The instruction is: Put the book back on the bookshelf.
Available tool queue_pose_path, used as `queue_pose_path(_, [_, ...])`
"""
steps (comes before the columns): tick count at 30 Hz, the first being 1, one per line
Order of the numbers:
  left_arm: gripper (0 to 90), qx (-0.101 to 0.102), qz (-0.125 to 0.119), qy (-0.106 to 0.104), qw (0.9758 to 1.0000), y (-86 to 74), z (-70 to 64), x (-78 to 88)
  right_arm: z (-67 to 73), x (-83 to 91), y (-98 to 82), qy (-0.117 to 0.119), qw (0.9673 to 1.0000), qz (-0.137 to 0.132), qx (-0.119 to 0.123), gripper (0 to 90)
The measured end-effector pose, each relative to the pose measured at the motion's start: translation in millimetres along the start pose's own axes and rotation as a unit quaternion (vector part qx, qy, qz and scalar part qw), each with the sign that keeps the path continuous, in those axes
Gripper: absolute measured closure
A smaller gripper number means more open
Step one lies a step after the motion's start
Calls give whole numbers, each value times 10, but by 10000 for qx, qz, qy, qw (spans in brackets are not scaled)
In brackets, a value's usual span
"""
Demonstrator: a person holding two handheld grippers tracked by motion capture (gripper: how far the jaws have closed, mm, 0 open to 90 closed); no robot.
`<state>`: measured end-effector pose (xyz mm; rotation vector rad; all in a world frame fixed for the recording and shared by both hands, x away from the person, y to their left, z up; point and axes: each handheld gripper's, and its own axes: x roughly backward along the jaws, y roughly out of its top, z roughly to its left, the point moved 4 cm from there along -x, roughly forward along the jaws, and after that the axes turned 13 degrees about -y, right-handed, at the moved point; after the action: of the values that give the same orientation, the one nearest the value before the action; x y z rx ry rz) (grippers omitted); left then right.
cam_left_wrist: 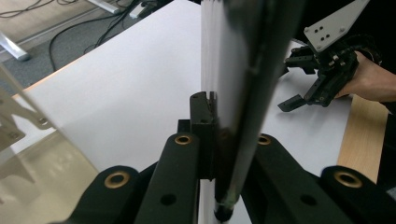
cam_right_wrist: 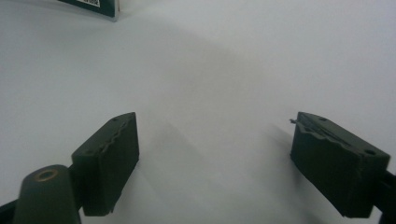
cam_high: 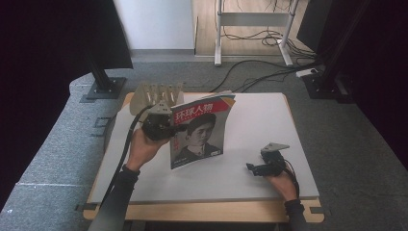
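Magazine (cam_high: pixel 202 132) upright, clenched in left claw (cam_high: pixel 177 129) | right claw (cam_high: pixel 251 168) released, empty, low over desk (cam_high: pixel 269 120) | lifted; rack (cam_high: pixel 156 94) behind left claw unfilled

A white surface (cam_high: pixel 269 125) with a pale wooden edge along its near side is seen from above, standing on grey carpet (cam_high: pixel 53 144). A clear slotted rack (cam_high: pixel 156 95) is set upright at the surface's far left corner. A black stand with a flat base plate (cam_high: pixel 103 86) is placed on the carpet beyond that corner. A white metal frame (cam_high: pixel 252 24) is found on the wooden floor (cam_high: pixel 207 29) farther back, with black cables (cam_high: pixel 260 38) trailed beneath it and across the carpet toward the right. A white power strip (cam_high: pixel 306 72) is laid near a second black stand (cam_high: pixel 327 79) at the far right. Dark curtains (cam_high: pixel 38 48) are hung at both sides.
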<state>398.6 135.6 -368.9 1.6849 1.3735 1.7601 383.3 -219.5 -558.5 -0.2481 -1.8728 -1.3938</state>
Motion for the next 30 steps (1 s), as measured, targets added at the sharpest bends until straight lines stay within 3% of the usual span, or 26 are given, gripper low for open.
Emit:
queue_pose_path(3, [872, 26, -16, 55, 10000, -13, 13, 51, 11, -1, -5, -20, 10000, -24, 32, 142])
queue_pose_path(17, [872, 347, -187, 523, 9979, -206, 131, 579, 28, -15, -22, -107, 9998, -105, 125, 131])
queue_pose_path(23, [872, 517, -356, 761, 9951, -307, 181, 854, 29, -16, -23, -107, 9998, -107, 123, 131])
queue_pose_path(30, [872, 713, -470, 1130, 9899, -417, 240, 1130, 28, -16, -23, -106, 9998, -109, 103, 131])
